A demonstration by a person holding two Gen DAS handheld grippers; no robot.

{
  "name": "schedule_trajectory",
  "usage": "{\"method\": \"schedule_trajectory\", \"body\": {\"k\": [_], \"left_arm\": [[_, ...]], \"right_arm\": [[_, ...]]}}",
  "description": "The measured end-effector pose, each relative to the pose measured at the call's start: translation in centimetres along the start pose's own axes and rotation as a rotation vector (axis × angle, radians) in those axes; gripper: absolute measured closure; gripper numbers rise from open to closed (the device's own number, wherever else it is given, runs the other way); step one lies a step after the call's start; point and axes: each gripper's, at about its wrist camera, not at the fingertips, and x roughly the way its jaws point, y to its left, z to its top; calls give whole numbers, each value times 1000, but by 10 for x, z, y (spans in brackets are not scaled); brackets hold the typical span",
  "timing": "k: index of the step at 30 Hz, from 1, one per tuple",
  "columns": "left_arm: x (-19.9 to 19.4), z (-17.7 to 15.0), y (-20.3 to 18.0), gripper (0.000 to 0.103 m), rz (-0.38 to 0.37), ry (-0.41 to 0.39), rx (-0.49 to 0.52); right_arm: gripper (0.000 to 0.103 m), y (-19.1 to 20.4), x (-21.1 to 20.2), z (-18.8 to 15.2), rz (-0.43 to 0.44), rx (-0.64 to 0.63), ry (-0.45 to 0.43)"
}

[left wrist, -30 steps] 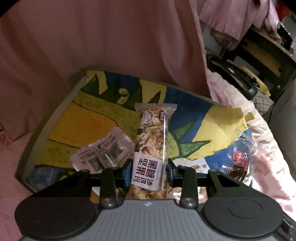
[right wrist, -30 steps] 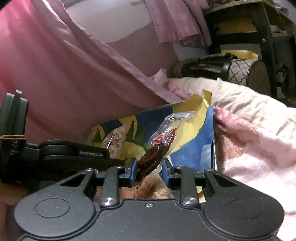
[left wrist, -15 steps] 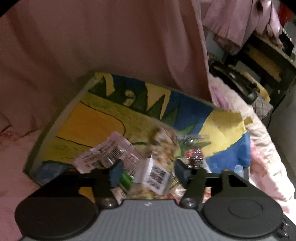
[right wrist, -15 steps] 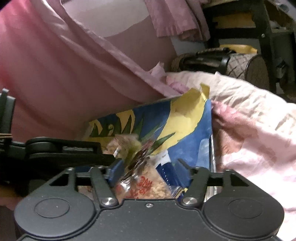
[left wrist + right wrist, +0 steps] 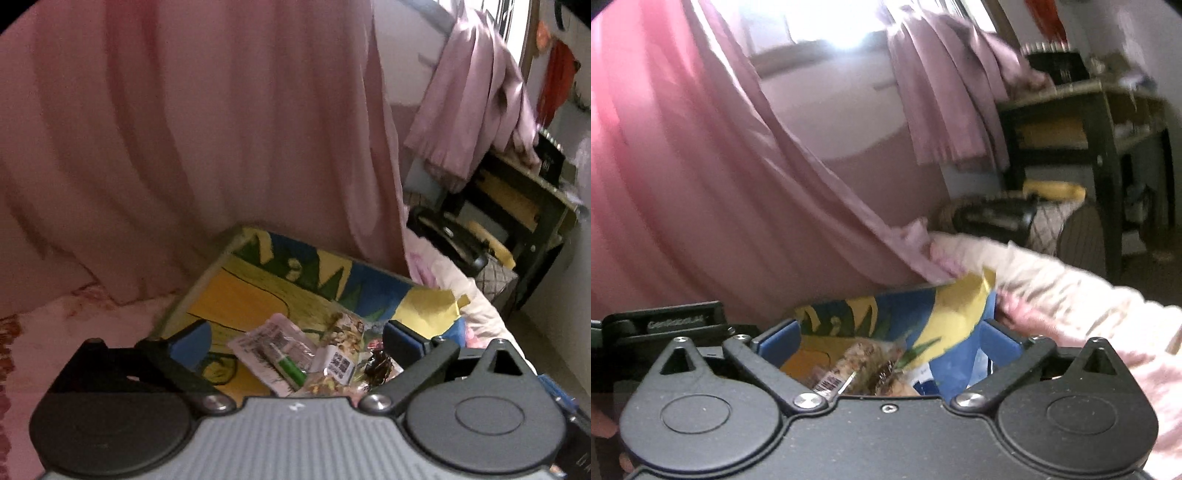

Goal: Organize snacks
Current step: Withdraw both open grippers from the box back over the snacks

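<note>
Both grippers hang with jaws spread wide, gripping nothing: the left gripper (image 5: pixel 295 341) and the right gripper (image 5: pixel 890 341) above the snack pile (image 5: pixel 314 363) lying on the painted board (image 5: pixel 240 295). Best lift clear without nudging the packets.

— Your left gripper (image 5: pixel 295 341)?
— Jaws spread wide, nothing between the blue pads (image 5: pixel 192 341); held above the near edge of the painted board (image 5: pixel 236 295).
— Your right gripper (image 5: pixel 888 338)?
— Same: jaws wide apart, empty, over that board's near edge, beside your left.
</note>
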Motion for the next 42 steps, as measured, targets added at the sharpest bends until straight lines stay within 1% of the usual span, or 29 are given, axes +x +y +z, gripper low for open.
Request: {"method": "schedule_trajectory", "body": {"k": [2, 7, 10, 12, 17, 26, 30, 34, 36, 39, 42], "left_arm": [[-19, -5, 3, 0, 18, -45, -3], [-65, -20, 12, 0, 22, -136, 11], [-89, -31, 17, 0, 20, -172, 14], [-101, -38, 20, 0, 21, -188, 21], [-133, -59, 34, 0, 36, -227, 37], [-176, -95, 61, 0, 47, -247, 49], [-191, -112, 70, 0, 67, -256, 79], [-205, -130, 78, 0, 82, -255, 106], [-210, -137, 82, 0, 88, -256, 113], [-215, -147, 88, 0, 98, -238, 116], [-216, -155, 95, 0, 111, -224, 119]], "right_arm": [[1, 6, -17, 0, -11, -28, -36], [1, 23, -61, -8, -65, -93, -109], [0, 33, -83, -14, -77, -118, -143], [0, 38, -99, -19, -69, -124, -162], [0, 51, -134, -30, -75, -116, -187], [0, 72, -183, -63, -122, -53, -143], [0, 82, -199, -79, -133, -43, -127], [0, 89, -211, -90, -135, -52, -113], [0, 93, -215, -96, -149, -59, -107], [0, 97, -218, -104, -165, -68, -100], [0, 102, -220, -110, -154, -83, -77]]}}
